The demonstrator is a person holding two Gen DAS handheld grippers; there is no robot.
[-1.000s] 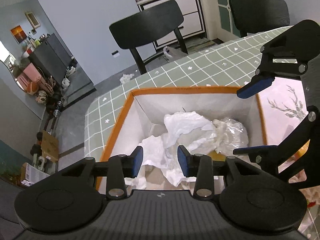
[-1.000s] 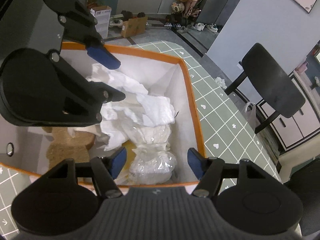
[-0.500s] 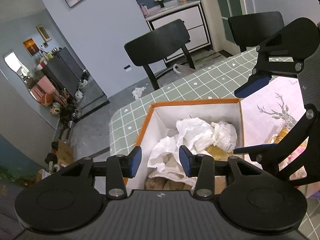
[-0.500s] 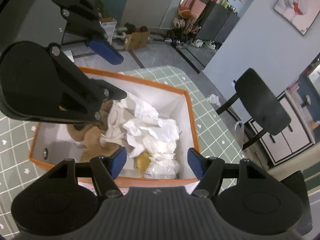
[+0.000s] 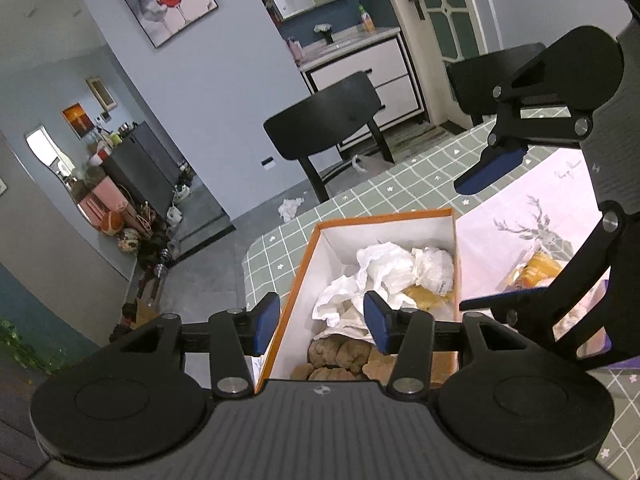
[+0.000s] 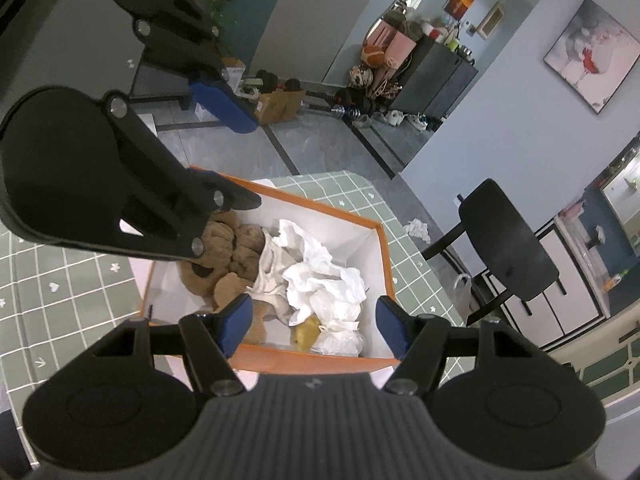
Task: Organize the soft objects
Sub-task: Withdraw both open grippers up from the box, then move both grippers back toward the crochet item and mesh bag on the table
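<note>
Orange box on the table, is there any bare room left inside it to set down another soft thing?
Inside the orange-rimmed white box, bare floor shows at the corner below the brown plush toy and a strip by the far wall. The middle is crowded with crumpled white cloth and a clear plastic bag.

- You see a table with a green checked cloth [image 5: 360,208].
- An orange cardboard box with white inside [image 5: 457,248] sits on it.
- A pale pink sheet with a deer picture [image 5: 504,232] lies just beside the box.

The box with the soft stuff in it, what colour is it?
The box is orange outside and along its rim, white inside. The right wrist view shows it best.
</note>
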